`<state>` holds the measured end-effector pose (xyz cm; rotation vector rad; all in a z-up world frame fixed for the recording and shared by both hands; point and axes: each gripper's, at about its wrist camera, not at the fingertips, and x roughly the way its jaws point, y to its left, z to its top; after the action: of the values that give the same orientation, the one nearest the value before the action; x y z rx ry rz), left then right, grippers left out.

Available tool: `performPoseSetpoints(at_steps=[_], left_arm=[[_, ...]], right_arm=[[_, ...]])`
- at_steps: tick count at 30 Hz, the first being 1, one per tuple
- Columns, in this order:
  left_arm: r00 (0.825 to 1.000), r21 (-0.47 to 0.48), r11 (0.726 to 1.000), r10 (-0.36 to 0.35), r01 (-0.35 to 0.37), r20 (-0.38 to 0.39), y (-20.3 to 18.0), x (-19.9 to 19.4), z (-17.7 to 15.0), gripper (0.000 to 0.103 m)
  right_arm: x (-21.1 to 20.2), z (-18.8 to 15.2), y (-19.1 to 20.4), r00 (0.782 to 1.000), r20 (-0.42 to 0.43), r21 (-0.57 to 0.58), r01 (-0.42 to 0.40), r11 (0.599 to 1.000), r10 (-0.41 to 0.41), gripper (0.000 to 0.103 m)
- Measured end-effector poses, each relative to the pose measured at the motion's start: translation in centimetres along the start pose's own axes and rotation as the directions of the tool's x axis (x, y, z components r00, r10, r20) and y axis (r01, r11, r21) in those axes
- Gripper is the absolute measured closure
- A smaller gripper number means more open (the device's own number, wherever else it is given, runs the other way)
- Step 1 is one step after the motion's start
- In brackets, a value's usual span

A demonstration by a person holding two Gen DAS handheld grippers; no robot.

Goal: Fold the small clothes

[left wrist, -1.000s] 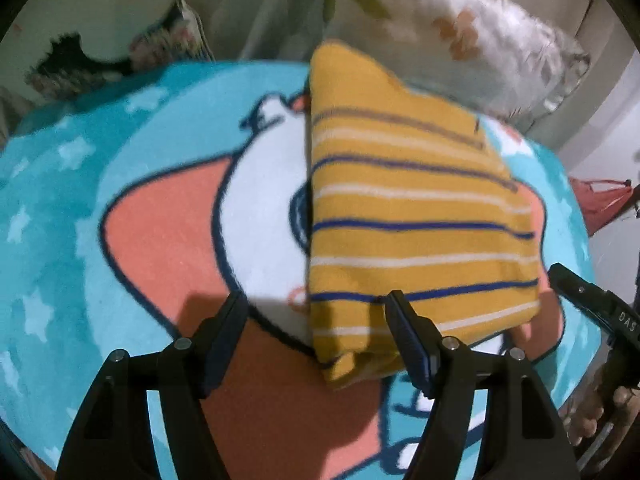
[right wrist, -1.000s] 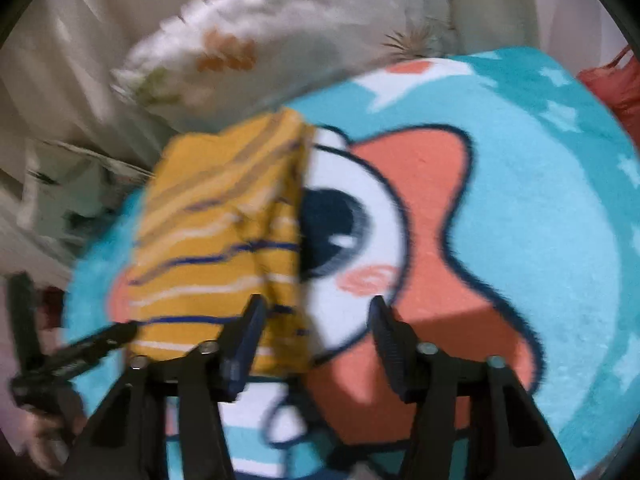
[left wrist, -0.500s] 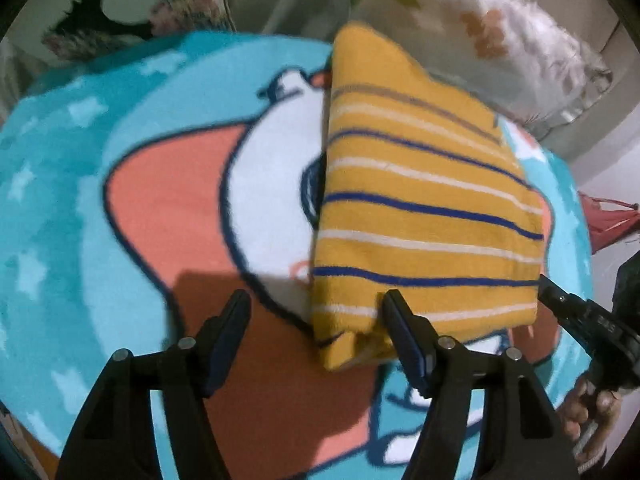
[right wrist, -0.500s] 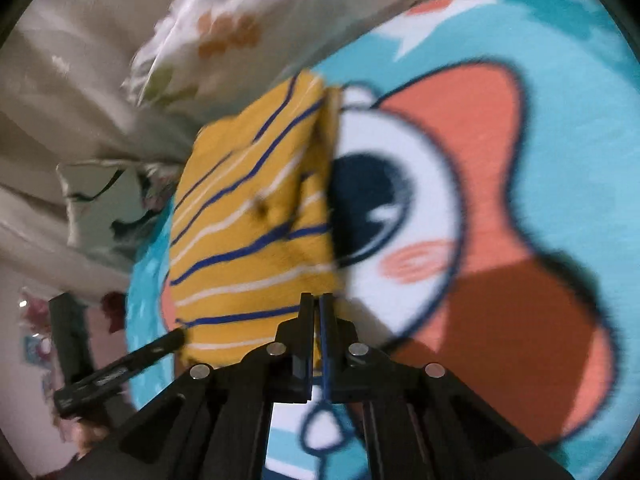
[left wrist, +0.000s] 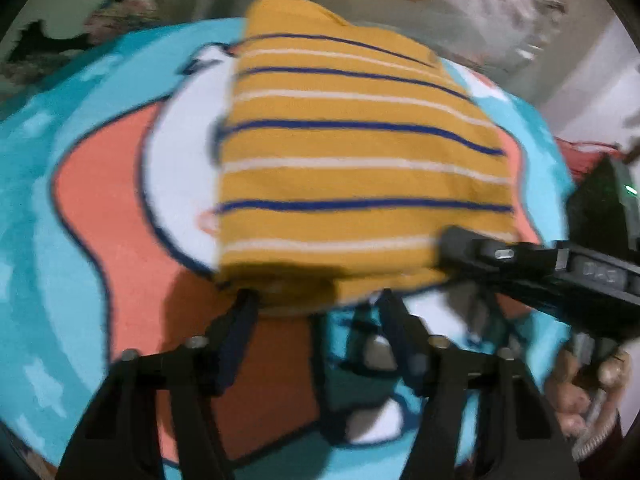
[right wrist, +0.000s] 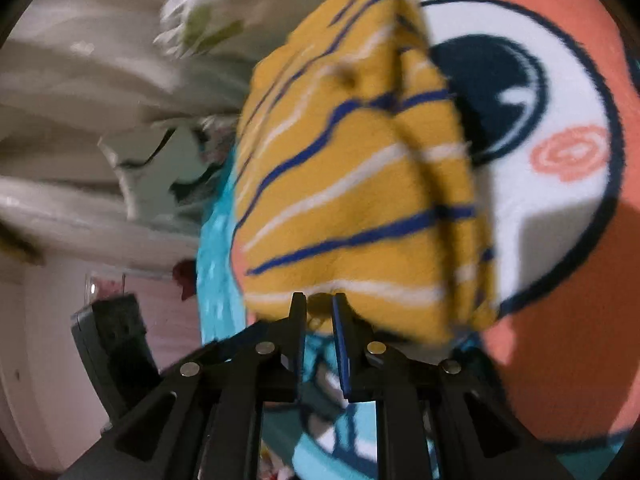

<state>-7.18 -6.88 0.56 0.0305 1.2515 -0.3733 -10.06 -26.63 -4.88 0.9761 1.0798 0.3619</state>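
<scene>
Both hand-held grippers have dropped to the striped garment (left wrist: 360, 168): the right hand-held gripper (right wrist: 320, 304) nips its near hem at lower centre, and the left hand-held gripper (left wrist: 316, 300), its jaws just closing, straddles it unclamped, so the next fold looks imminent.

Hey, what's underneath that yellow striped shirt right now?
The folded yellow striped shirt lies on a teal cartoon rug; its white face, dark eye and orange patches show around the edges. Whatever part of the print lies directly beneath the cloth is covered.

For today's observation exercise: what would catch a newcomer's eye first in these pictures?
First, the folded mustard-yellow garment with blue and white stripes, lying on a turquoise cartoon rug with a coral and white face. Next, the two black tools at its near edge: the left tool and the right tool, whose jaws stand nearly closed.
</scene>
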Motion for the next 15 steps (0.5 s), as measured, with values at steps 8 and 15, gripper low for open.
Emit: performPoseSetpoints(at_steps=[8, 15], left_arm=[[0.991, -0.147, 0.981, 0.13, -0.129, 0.001, 4.6, -0.3, 0.7, 0.044], [0.999, 0.041, 0.999, 0.013, -0.014, 0.04, 1.1, -2.2, -0.8, 0.046]], right_arm=[[-3.3, 2.2, -1.4, 0.989, 0.126, 0.049, 0.073, 0.996, -0.079, 0.089], [-4.5, -0.2, 2.0, 0.979, 0.116, -0.142, 0.181, 0.973, -0.165, 0.073]])
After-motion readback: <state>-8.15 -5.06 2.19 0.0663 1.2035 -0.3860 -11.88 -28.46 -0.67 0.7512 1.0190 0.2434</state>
